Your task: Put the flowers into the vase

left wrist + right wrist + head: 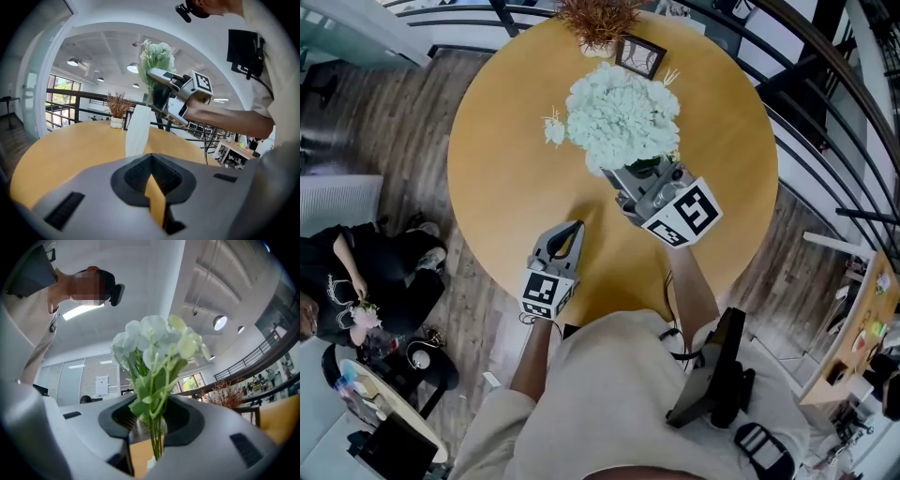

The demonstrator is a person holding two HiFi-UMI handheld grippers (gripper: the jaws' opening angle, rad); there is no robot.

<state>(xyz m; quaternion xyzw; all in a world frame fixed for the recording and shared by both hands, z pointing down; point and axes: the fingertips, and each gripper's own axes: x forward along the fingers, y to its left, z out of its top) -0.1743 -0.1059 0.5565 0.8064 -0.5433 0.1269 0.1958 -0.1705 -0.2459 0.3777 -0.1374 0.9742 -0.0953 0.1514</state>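
Between right tool (147, 427) jaws: flowers (157, 345), stems upright, seemingly unclamped.

A round wooden surface (506, 169) fills the middle of the head view. At its far edge a bunch of dried brown sprigs (598, 21) stands in a small white pot (116, 123), with a dark picture frame (639, 56) just beside it. A black metal railing (825, 141) curves round the right side. The floor (384, 122) is grey-brown planks. At lower left a person in black (356, 267) sits near a low table (384, 398). A pale wooden side table (853, 337) stands at right. Round ceiling lamps (72, 62) glow above tall windows (61, 93)
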